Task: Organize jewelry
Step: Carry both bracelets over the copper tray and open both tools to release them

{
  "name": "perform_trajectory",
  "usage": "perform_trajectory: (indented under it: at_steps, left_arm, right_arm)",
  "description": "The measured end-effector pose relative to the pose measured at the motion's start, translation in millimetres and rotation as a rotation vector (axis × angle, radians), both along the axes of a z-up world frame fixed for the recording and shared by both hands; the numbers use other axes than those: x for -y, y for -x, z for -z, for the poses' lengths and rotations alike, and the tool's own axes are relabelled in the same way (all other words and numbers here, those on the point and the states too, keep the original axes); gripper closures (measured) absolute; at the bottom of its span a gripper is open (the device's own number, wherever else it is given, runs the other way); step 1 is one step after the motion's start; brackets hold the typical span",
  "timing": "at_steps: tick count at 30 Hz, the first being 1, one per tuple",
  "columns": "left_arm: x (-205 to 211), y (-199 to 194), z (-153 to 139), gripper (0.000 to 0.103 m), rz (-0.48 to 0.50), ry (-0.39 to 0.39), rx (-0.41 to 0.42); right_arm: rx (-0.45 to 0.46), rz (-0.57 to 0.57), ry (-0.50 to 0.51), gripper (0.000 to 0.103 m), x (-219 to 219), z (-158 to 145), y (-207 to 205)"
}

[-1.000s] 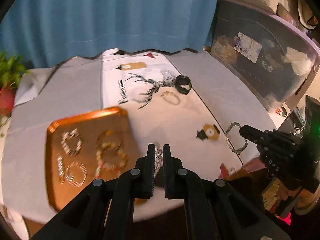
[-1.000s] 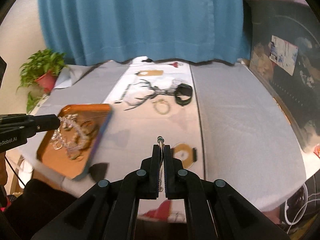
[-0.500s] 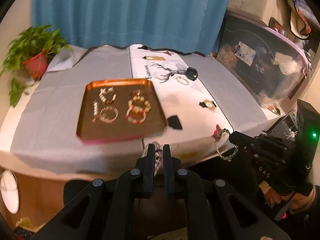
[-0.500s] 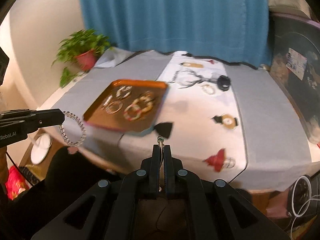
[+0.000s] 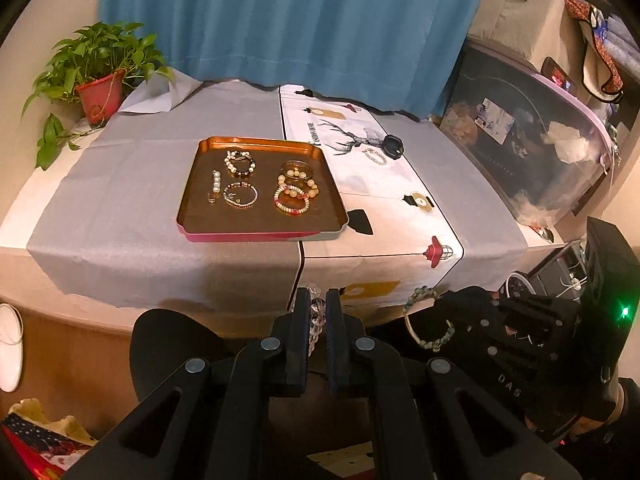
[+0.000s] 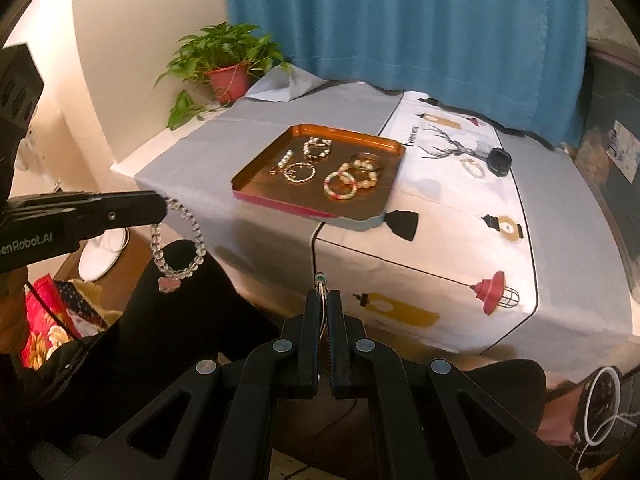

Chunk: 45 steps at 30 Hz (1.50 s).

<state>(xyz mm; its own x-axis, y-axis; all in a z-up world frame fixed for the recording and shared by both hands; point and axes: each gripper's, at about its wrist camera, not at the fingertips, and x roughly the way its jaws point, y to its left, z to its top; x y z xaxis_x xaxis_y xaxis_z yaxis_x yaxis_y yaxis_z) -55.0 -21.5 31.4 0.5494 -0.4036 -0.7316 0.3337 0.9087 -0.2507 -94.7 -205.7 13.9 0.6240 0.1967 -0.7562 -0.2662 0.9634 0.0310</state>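
Jewelry lies mostly in 1 copper tray on the grey cloth of the table. Inside it I count 5 bracelets and 1 short pearl clip, none of them stacked high. On the white runner beside the tray lie 1 small bracelet and 1 black watch. Both grippers are held in front of the table edge, pointing down toward it. The left gripper is closed on 1 clear bead bracelet, which hangs from it with a pink charm. The right gripper is closed on 1 thin green-beaded bracelet, hanging below its tips.
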Motion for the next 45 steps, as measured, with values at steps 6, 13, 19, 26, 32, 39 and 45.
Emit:
perform_trajectory:
  at_steps: [6, 13, 19, 26, 32, 39, 45]
  left_arm:
    - [0, -2, 2, 0.098, 0.006, 0.003, -0.010]
    - [4, -2, 2, 0.098, 0.011, 0.001, -0.009]
    - [5, -3, 3, 0.098, 0.009, 0.004, -0.010]
    - [0, -16, 7, 0.098, 0.000, 0.021, -0.020]
    - [-11, -38, 4, 0.098, -0.023, 0.048, -0.012]
    - [-21, -79, 5, 0.098, -0.042, 0.066, -0.008]
    - [-28, -124, 9, 0.098, -0.064, 0.076, -0.009]
  right_arm:
    - [-0.013, -0.010, 0.011, 0.099, -5, 2, -2]
    - [-0.022, -0.004, 0.010, 0.099, -3, 3, -3]
    - [-0.030, -0.005, 0.010, 0.099, -1, 6, -5]
    - [-0.036, 0.002, 0.029, 0.099, -3, 10, -14]
    - [-0.028, 0.014, 0.045, 0.099, -3, 8, -31]
    - [-0.021, 0.010, 0.045, 0.099, -8, 5, -71]
    - [-0.010, 0.001, 0.033, 0.099, -17, 4, -121]
